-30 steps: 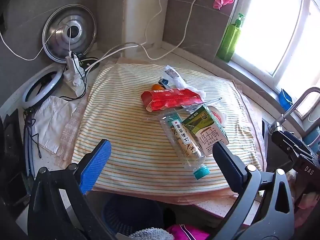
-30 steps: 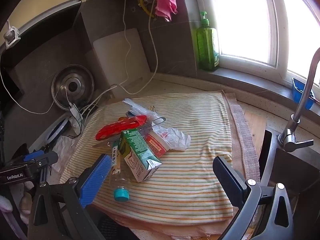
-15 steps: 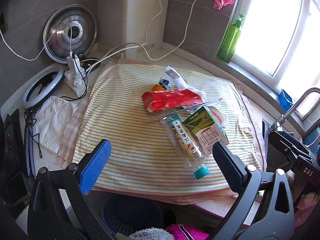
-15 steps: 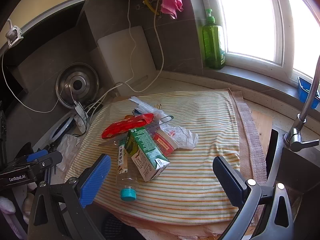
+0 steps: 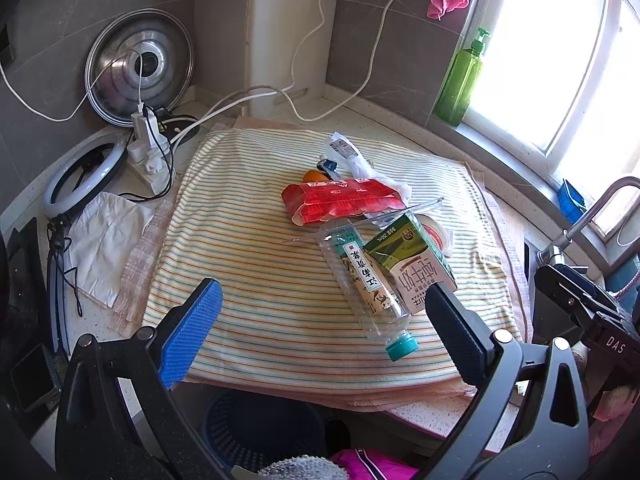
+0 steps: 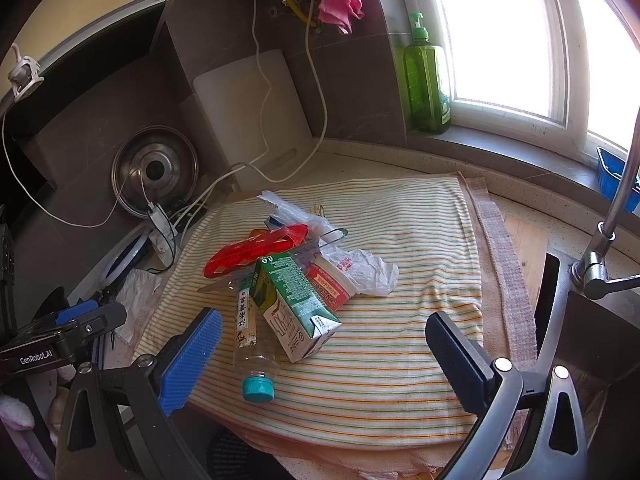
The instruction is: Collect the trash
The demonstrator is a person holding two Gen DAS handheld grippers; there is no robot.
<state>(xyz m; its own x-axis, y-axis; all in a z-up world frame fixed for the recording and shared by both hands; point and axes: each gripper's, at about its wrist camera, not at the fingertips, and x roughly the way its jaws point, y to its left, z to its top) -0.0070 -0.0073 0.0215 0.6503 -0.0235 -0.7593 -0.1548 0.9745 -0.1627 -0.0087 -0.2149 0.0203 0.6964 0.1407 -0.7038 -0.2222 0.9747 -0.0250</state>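
Trash sits in one pile mid-way across the striped green-and-orange cloth (image 5: 256, 264) on the counter. Clear plastic bottle with teal cap (image 5: 366, 284) lies on its side, cap toward the near edge, touching the green-and-white milk carton (image 5: 412, 260) beside it. Red plastic wrapper (image 5: 340, 200) lies behind both; crumpled white plastic bag (image 6: 362, 270) at the carton's far side. Left gripper (image 5: 322, 326) hovers over the near cloth edge, jaws wide apart, holding nothing. Right gripper (image 6: 324, 350) likewise spread, empty, the carton between its fingers in view. Dark blue basket (image 5: 260, 424) stands below the counter edge.
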